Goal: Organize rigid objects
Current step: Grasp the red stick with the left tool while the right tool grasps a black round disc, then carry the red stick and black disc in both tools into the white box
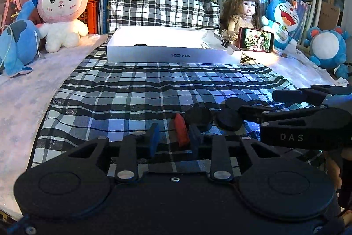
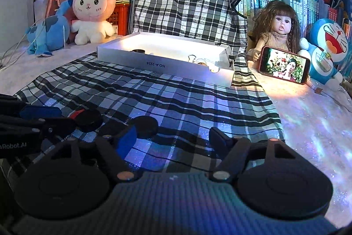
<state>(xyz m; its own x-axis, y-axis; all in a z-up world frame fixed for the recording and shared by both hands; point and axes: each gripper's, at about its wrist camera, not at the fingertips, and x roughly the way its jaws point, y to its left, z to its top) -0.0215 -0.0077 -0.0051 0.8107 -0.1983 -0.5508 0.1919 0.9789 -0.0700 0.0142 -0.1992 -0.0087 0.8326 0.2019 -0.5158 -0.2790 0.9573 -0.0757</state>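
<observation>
Left gripper (image 1: 173,136) jaws pinch a red piece (image 1: 181,132), well short of the white box (image 1: 171,54). Right gripper (image 2: 173,140) jaws open, empty. Black discs (image 1: 228,119) remain on the plaid cloth (image 1: 154,89); a few items boxed already.

Our left gripper (image 1: 175,136) sits low with its jaws drawn narrow around a red piece, the pads close against it. Our right gripper (image 2: 173,140) sits just beside it, jaws spread wide, nothing between them, both pointing slightly downward.
</observation>
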